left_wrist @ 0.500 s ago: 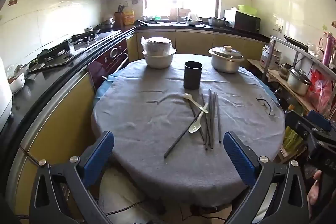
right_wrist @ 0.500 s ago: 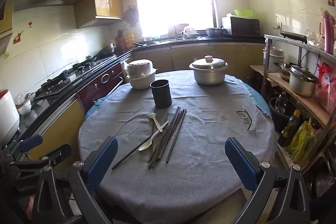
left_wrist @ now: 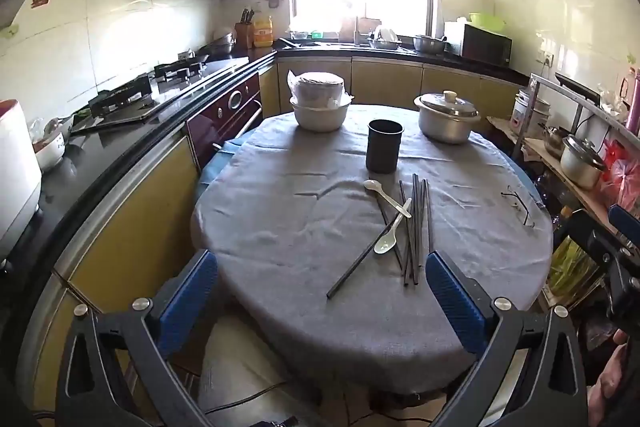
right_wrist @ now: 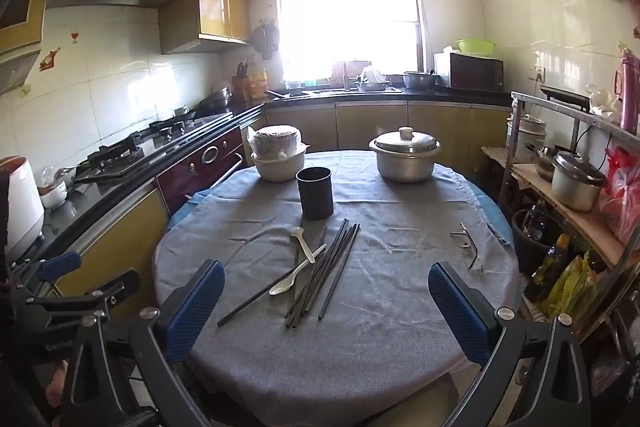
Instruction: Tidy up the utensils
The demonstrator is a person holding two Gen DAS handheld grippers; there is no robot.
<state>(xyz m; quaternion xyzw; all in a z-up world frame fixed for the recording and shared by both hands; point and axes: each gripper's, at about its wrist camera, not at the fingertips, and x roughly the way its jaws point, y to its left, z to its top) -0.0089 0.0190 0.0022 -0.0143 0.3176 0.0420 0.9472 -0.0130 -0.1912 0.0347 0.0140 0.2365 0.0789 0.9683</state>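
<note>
Several dark chopsticks [left_wrist: 416,227] [right_wrist: 328,267] lie in a loose bundle on the grey-clothed round table [left_wrist: 304,195] [right_wrist: 400,291], with two white spoons [left_wrist: 387,193] [right_wrist: 303,243] across them. Behind them stands an empty black utensil cup [left_wrist: 384,146] [right_wrist: 315,192]. My left gripper [left_wrist: 320,301] hangs open before the table's near edge, nothing between its blue pads. My right gripper [right_wrist: 326,307] is open too, short of the chopsticks, holding nothing. The right gripper's body shows at the far right of the left wrist view, the left one at the lower left of the right wrist view.
On the table's far side sit a white bowl stack [left_wrist: 320,107] [right_wrist: 277,157] and a lidded metal pot [left_wrist: 446,117] [right_wrist: 404,155]. Eyeglasses [left_wrist: 518,205] [right_wrist: 468,247] lie at the right. A counter with a stove [left_wrist: 132,99] runs along the left; a cluttered shelf [right_wrist: 576,183] stands right.
Both views have shifted only slightly; the table sits a little lower and closer in each. The utensils, cup and pots have not moved, and both grippers stay open.
</note>
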